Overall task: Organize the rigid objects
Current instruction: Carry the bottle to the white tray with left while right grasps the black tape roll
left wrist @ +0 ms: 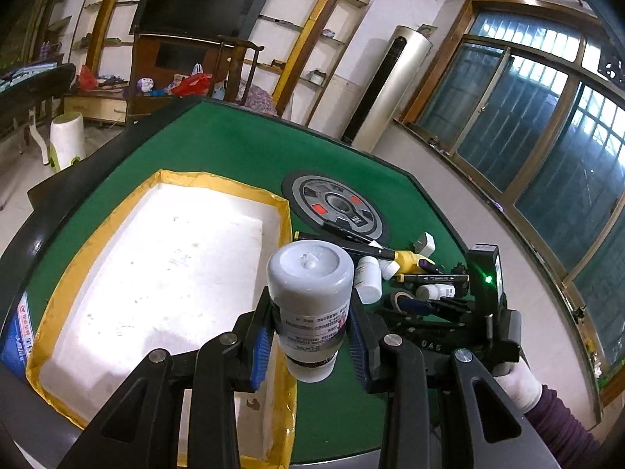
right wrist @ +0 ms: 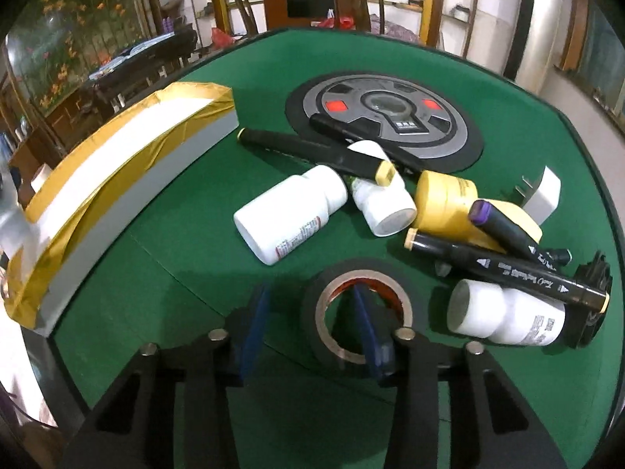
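My left gripper (left wrist: 310, 336) is shut on a white pill bottle (left wrist: 310, 293) and holds it in the air over the right rim of the white foam tray (left wrist: 156, 273) with yellow taped edges. My right gripper (right wrist: 308, 320) is open, low over the green table. Its right finger stands inside the hole of a black tape roll (right wrist: 361, 312), its left finger outside the roll. Beyond lie white pill bottles (right wrist: 291, 215), black markers (right wrist: 504, 269), a yellow tape roll (right wrist: 449, 199) and a white plug (right wrist: 543, 195). The tray also shows at left in the right wrist view (right wrist: 129, 164).
A round grey and black control panel (right wrist: 384, 117) is set in the middle of the green table (right wrist: 195, 273). The pile of small objects (left wrist: 410, 273) lies to the right of the tray. The right gripper's body (left wrist: 488, 312) and a gloved hand show at right in the left wrist view.
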The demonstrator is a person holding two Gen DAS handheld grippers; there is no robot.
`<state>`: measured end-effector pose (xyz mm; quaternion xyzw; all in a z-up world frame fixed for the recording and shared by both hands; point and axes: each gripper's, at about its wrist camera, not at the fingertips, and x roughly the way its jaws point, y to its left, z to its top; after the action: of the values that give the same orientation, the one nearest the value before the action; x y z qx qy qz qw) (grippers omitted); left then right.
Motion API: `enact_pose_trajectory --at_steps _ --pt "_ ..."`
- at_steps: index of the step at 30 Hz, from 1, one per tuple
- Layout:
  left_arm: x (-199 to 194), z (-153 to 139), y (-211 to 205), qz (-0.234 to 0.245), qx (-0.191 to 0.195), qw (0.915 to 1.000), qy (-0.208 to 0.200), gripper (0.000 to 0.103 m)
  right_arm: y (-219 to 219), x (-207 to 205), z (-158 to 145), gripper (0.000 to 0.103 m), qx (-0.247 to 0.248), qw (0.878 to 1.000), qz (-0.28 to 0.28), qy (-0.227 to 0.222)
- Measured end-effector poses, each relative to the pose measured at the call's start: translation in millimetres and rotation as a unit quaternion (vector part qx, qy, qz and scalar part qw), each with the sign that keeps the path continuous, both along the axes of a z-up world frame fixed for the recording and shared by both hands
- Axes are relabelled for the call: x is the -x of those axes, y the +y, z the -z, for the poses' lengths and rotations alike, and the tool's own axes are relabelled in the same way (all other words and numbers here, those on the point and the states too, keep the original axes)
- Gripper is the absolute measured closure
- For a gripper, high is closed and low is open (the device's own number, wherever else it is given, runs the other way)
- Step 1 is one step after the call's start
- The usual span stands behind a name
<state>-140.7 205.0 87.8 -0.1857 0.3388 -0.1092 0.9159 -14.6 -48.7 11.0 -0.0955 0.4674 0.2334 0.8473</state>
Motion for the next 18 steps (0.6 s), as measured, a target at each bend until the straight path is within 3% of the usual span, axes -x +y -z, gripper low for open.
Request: enact_pose_trajectory --at_steps 2,4,11,18 --pt "-2 2 1 0.001 0.003 1.0000 0.004 0.067 -5 -3 1 0.087 -0.011 1.000 0.005 0.011" --pt "-3 3 3 -0.001 0.003 1.0000 0.006 0.067 -13 -4 0 0.088 -0.030 0.999 0.012 0.026" --pt "-10 -4 23 -0.006 0.001 0.9999 0.014 0.067 -11 16 -36 0.089 -0.081 0.997 0.011 -0.001" --pt "-54 -6 43 -0.009 -0.066 0.9967 0.046 0.067 50 19 -91 0.089 -0.150 0.987 -0.054 -0.017"
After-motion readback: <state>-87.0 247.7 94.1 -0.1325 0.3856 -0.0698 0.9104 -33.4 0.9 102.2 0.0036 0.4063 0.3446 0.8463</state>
